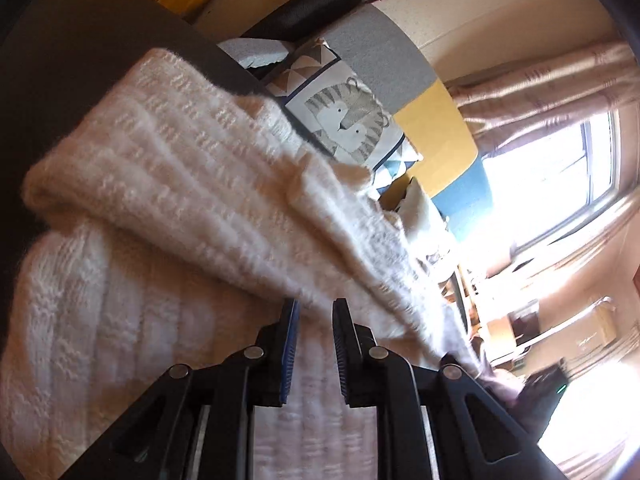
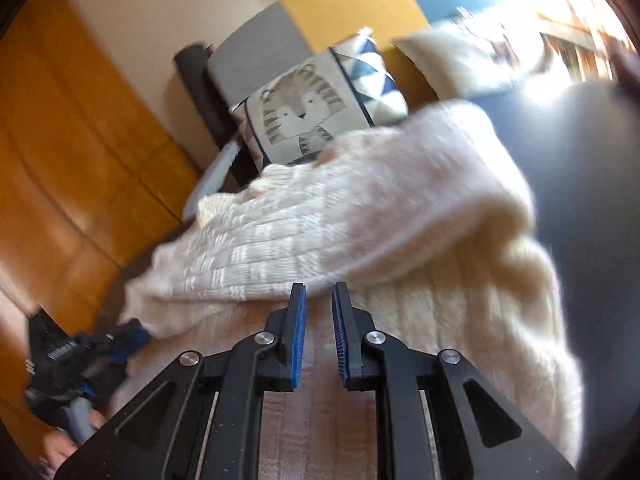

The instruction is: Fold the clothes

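- Left claw [image 1: 314, 312]: jaws narrowly apart, blue pads facing each other across a small gap, nothing visibly pinched; tips sit at the edge of the folded-over layer of the cream knit sweater [image 1: 168, 184].
- Sweater lies on a dark sofa seat [image 1: 80, 40], top layer doubled over the bottom one, which runs under both claws.
- Tiger cushion [image 2: 300, 112] stands behind the sweater against the backrest.
- Right claw [image 2: 319, 296]: jaws narrowly apart, not gripping cloth; tips just at the fold edge of the sweater [image 2: 360, 208], over the lower layer.
- Left claw also shows at lower left of the right wrist view, touching the sweater's edge.
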`<action>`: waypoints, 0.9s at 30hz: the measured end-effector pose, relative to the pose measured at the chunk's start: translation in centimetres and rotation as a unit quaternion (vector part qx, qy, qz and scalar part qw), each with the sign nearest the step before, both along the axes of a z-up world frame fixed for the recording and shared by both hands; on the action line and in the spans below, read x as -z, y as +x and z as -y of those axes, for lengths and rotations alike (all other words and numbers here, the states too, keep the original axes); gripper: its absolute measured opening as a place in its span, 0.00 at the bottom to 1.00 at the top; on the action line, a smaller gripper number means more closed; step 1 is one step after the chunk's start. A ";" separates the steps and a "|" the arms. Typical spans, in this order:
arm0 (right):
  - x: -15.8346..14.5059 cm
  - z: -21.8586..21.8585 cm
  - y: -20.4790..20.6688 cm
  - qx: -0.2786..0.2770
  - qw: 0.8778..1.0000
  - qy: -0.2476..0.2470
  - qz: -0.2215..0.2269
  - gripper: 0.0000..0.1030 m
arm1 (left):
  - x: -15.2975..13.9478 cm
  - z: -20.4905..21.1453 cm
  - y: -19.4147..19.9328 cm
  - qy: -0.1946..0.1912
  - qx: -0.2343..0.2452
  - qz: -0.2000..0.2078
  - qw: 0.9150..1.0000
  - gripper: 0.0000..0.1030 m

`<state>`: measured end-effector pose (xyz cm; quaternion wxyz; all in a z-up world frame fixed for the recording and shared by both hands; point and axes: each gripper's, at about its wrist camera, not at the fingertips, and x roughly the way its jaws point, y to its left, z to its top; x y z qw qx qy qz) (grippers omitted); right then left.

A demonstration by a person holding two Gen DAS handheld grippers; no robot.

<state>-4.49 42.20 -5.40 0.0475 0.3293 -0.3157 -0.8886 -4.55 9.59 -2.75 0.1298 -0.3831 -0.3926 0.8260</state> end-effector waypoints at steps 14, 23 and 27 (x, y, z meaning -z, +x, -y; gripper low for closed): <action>0.3 -1.9 1.3 0.046 0.998 -0.047 -0.023 0.14 | -1.9 -0.3 -2.5 0.044 -0.011 0.032 0.998 0.20; 0.5 -2.7 2.3 0.076 0.996 -0.046 -0.030 0.13 | 1.7 0.3 -6.0 0.108 -0.068 0.090 0.988 0.21; 0.6 -3.4 3.1 0.100 0.992 -0.062 -0.045 0.13 | 1.0 0.3 -6.2 0.105 -0.070 0.058 0.990 0.14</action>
